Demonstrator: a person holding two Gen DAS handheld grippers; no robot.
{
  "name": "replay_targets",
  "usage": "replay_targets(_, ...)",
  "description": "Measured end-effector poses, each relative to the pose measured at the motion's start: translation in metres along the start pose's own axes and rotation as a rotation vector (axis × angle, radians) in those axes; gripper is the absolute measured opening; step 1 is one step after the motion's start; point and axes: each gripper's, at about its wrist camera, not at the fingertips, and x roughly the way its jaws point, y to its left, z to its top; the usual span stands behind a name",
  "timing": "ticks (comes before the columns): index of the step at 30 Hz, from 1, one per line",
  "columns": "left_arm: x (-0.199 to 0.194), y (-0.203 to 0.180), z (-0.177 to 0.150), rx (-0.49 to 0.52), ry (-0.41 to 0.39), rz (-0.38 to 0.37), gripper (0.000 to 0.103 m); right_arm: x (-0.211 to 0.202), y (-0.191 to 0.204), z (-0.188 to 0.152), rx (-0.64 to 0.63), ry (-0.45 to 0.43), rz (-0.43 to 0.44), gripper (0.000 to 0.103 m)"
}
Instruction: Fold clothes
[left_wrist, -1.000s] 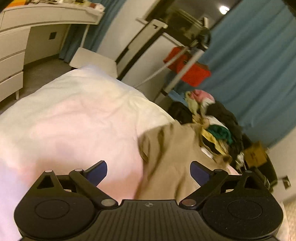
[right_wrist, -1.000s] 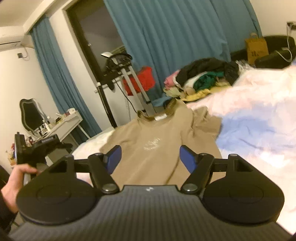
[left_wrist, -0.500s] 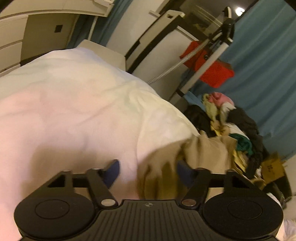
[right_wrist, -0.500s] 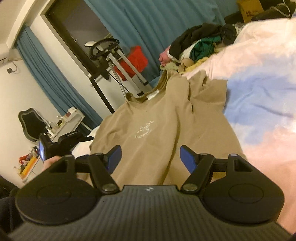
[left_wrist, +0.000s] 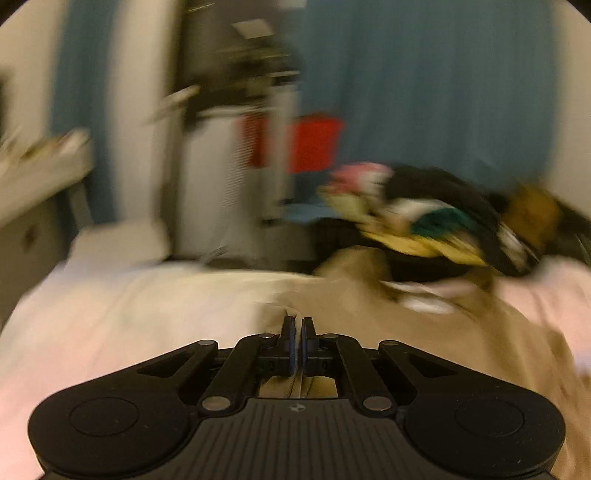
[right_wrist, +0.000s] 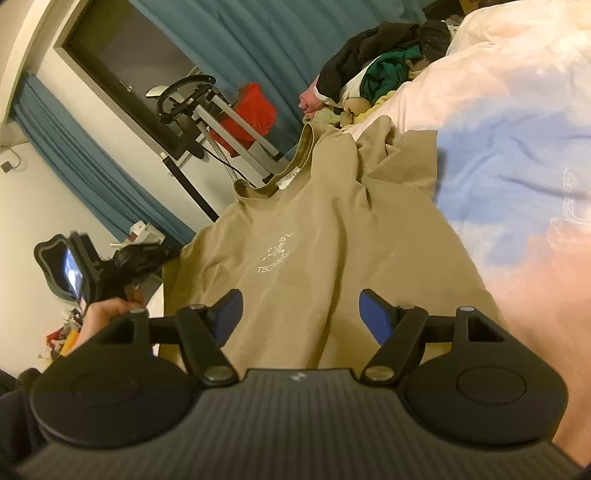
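— While the left gripper (left_wrist: 296, 326) sits at the tan T-shirt's (right_wrist: 314, 236) edge, what do its jaws hold?
— A pinched fold of it, jaws closed tight.
— And the right gripper (right_wrist: 301, 308)?
— Spread wide, empty, above the shirt lying flat on the bed (right_wrist: 517, 147).

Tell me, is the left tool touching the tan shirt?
Touching. The left wrist view shows the left tool shut, with an edge of the tan T-shirt pinched between its blue pads.
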Motion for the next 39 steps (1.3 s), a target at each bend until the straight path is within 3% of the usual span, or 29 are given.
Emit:
replay_targets(3, -0.001, -0.053, -0.007, 0.216, 0.016, -0.09, 0.003, -0.001, -0.001, 0.001, 0.003, -0.005, -0.003, 0.073)
replay_targets(6, 0.009, -0.089, -0.026, 0.287, 0.087, -0.139, 0.007, -0.001, -0.003, 0.001, 0.011, -0.007, -0.004, 0.073)
replay_targets(9, -0.001, -0.092, -0.037, 0.241, 0.101, -0.184, 0.02, -0.001, -0.005, -0.001, 0.02, -0.005, -0.005, 0.073)
replay_targets(10, -0.006, -0.089, -0.039, 0.217, 0.094, -0.199, 0.032, -0.001, -0.005, -0.001, 0.024, -0.004, -0.004, 0.073)
replay_targets(12, -0.016, -0.075, -0.04, 0.16, 0.075, -0.224, 0.041, -0.002, -0.006, -0.001, 0.035, -0.002, -0.001, 0.073)
replay_targets(16, -0.035, -0.031, -0.036, 0.014, 0.029, -0.227, 0.049, -0.001, -0.007, 0.0, 0.05, 0.001, 0.004, 0.073)
replay_targets(19, -0.019, -0.002, -0.023, -0.111, 0.025, -0.193, 0.05, 0.002, -0.007, -0.001, 0.053, 0.007, 0.001, 0.073)
replay_targets(23, 0.013, 0.025, -0.009, -0.247, 0.043, -0.139, 0.047, 0.006, -0.008, -0.004, 0.055, 0.022, -0.003, 0.073)
replay_targets(28, 0.048, 0.042, -0.001, -0.369, 0.087, -0.14, 0.043, 0.013, -0.007, -0.008, 0.022, 0.04, -0.021, 0.073)
replay_targets(30, 0.055, 0.039, 0.002, -0.376, 0.08, -0.151, 0.034, 0.017, -0.006, -0.009, 0.011, 0.049, -0.023, 0.073)
replay_targets(33, 0.063, 0.034, 0.008, -0.341, 0.112, -0.146, 0.004, 0.021, -0.005, -0.012, 0.001, 0.062, -0.024, 0.073)
replay_targets(39, 0.044, 0.06, 0.02, -0.337, 0.092, -0.089, 0.003, 0.026, -0.002, -0.016, -0.006, 0.082, -0.025, 0.073)
